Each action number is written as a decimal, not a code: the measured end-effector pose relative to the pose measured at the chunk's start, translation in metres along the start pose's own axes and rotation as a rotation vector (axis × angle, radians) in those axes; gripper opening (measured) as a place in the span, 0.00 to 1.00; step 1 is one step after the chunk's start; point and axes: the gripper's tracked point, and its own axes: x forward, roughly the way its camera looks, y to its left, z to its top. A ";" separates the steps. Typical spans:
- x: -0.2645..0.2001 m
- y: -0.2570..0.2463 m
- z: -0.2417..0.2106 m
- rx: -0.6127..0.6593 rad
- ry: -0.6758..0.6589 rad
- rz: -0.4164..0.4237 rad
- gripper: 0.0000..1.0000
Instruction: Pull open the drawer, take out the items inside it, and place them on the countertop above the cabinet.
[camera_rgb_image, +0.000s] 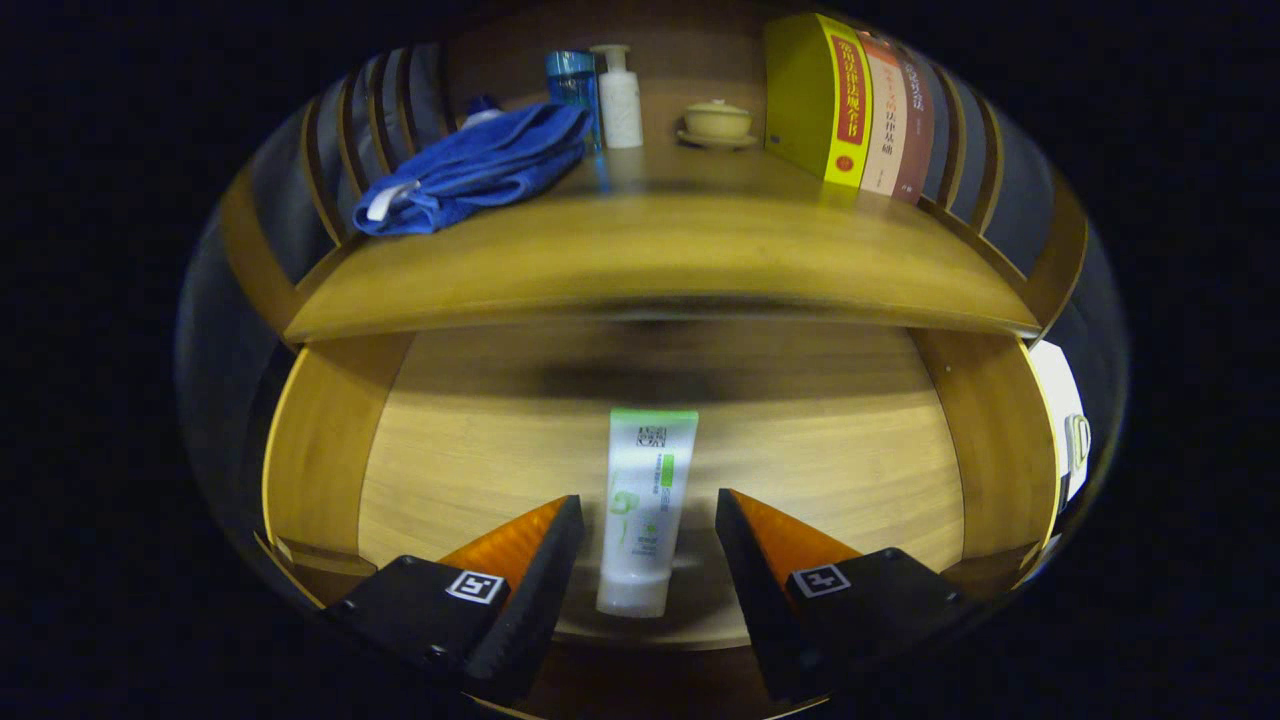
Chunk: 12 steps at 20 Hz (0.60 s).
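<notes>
The gripper (650, 515) looks down and forward into an open wooden drawer (320, 450), its two fingers reaching in from the drawer's front edge. The jaws stand open, with a wide gap between them. In that gap lies a white tube with a green band (643, 505), flat on the drawer floor and roughly midway between the drawer's left and right walls. The tube runs lengthwise away from the gripper: its cap end lies nearest, down between the fingers, and its flat green-edged end points toward the back of the drawer, beyond the fingertips. Neither finger touches the tube; a clear strip of drawer floor shows on each side of it.

Above the drawer is the wooden worktop (660, 270) of the cabinet. Near its back left corner lies a crumpled blue towel (480, 165). Beside the towel, along the back edge, stand a blue bottle (572, 85) and a white pump bottle (619, 100), close together. Toward the middle of the back edge sits a small lidded cup on a saucer (717, 124). At the back right corner stand upright books (850, 100), the nearest with a yellow cover.
</notes>
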 end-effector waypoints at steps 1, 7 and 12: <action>0.003 0.000 -0.004 0.003 0.028 -0.001 0.89; 0.017 0.001 -0.019 -0.007 0.168 -0.014 0.87; 0.018 0.001 -0.022 -0.034 0.221 -0.032 0.75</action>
